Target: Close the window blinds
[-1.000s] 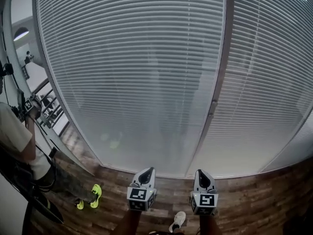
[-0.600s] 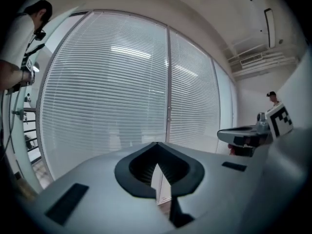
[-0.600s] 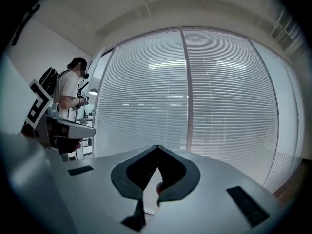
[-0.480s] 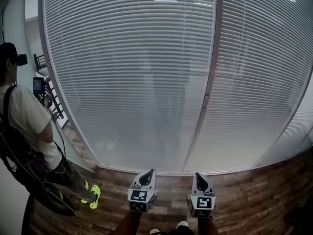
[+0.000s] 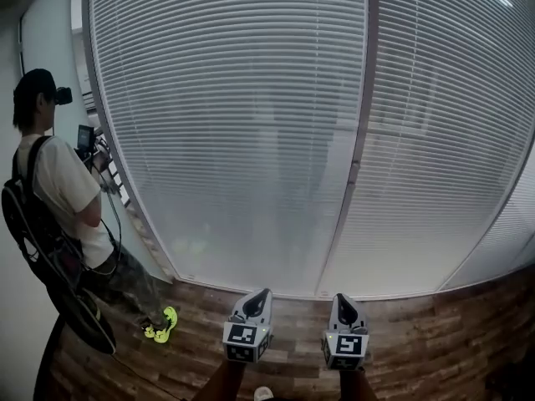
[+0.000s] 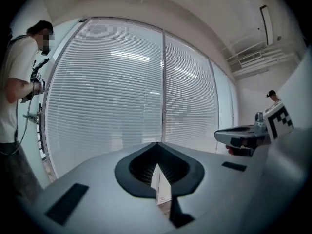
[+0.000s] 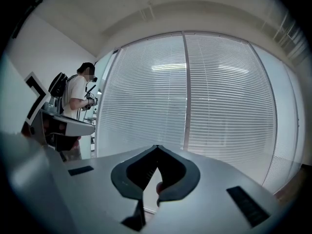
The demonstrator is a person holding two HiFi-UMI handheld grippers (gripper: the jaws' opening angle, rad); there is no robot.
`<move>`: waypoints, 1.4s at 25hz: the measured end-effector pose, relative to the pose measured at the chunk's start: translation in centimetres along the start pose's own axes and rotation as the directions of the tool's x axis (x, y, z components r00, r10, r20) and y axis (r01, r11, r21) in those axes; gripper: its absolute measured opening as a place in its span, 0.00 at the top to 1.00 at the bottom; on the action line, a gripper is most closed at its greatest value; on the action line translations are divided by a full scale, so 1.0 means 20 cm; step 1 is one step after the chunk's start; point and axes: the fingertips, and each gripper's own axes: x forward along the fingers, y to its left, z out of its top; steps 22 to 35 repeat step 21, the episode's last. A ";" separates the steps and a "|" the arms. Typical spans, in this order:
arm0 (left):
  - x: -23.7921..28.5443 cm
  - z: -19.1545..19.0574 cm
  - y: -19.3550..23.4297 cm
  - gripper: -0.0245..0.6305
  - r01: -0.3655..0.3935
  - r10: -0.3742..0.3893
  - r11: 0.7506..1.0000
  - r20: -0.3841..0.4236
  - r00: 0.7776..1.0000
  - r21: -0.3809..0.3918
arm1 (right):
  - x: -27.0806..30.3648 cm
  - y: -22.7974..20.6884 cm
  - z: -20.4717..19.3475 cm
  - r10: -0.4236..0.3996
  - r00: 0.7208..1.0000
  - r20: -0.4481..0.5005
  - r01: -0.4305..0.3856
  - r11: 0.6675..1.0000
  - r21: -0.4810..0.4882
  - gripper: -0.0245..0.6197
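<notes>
Both grippers are held low at the bottom of the head view, side by side, pointing at the window. The left gripper (image 5: 257, 295) has its jaws closed tip to tip with nothing between them, and the right gripper (image 5: 341, 301) is the same, closed and empty. The window blinds (image 5: 251, 140) lie ahead of and above the jaws, well apart from both, and hang down to just above the wood floor (image 5: 435, 341). Their slats run horizontally across two panels split by a vertical mullion (image 5: 361, 98). A small fitting (image 5: 354, 172) sits on that mullion; I cannot tell whether it is the slat control, and no cord or wand can be made out. Judgement: the right gripper stands almost under the mullion, so it has the shorter reach, up and forward. The head view alone shows the floor and the gap to the blinds. The gripper views alone show the top edge of the blinds and the ceiling. A person (image 5: 58, 190) with a backpack stands at the left.
</notes>
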 end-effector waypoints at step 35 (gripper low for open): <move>-0.30 -0.04 -0.18 0.96 -0.031 0.031 0.999 0.008 0.999 0.011 | -0.27 0.10 -0.04 0.093 0.994 0.051 -0.093 0.996 -0.016 0.96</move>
